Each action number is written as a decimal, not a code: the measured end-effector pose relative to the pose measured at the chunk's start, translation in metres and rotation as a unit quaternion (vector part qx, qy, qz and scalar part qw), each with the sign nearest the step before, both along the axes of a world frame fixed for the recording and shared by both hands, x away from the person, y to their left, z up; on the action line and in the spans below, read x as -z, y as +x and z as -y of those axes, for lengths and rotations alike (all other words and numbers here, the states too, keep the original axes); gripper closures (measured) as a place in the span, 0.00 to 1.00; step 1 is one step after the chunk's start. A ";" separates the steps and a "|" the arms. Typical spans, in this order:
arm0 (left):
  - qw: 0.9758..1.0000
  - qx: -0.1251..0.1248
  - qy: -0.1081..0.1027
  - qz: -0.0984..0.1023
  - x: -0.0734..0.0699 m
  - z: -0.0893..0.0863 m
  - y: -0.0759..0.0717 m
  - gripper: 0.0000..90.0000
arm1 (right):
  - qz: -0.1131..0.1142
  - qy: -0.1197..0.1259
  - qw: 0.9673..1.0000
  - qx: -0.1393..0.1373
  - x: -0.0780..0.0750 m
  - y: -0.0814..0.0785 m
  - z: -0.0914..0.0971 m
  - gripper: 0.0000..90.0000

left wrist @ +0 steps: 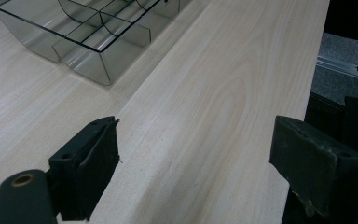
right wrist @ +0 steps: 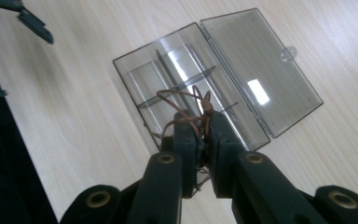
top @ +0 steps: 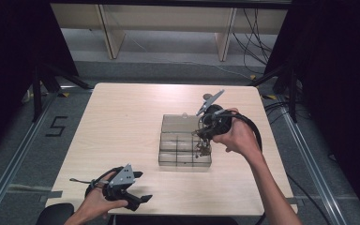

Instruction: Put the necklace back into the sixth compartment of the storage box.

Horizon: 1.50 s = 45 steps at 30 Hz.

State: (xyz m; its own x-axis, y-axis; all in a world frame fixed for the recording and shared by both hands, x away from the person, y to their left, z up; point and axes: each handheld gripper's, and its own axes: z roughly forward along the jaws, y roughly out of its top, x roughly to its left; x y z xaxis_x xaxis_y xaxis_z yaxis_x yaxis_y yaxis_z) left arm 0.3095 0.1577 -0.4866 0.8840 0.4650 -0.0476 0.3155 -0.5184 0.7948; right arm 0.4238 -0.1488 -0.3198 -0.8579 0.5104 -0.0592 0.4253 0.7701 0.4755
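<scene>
The right gripper [right wrist: 203,135], jaws pinching a tangle of brown cord [right wrist: 191,105], hovers over the open clear box [top: 184,148] at mid-surface. Next, probably: lower and release into a compartment. The left gripper [top: 130,190], jaws spread, idles at 7 o'clock.

Open box [top: 185,147] amid bare table [top: 122,126]

Open box [top: 184,145] mid-table [top: 122,126], right
</scene>
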 end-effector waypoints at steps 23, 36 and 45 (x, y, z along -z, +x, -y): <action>1.000 0.001 0.003 0.003 0.000 0.000 0.000 0.17 | -0.045 -0.020 0.998 0.040 0.059 0.032 -0.002 0.93; 1.000 0.004 0.000 0.003 0.000 0.001 -0.001 0.17 | -0.060 -0.021 0.998 0.025 0.077 0.034 -0.012 0.93; 1.000 -0.001 -0.006 -0.002 0.001 0.002 -0.002 0.17 | -0.078 -0.030 0.996 0.038 0.090 0.036 -0.010 0.93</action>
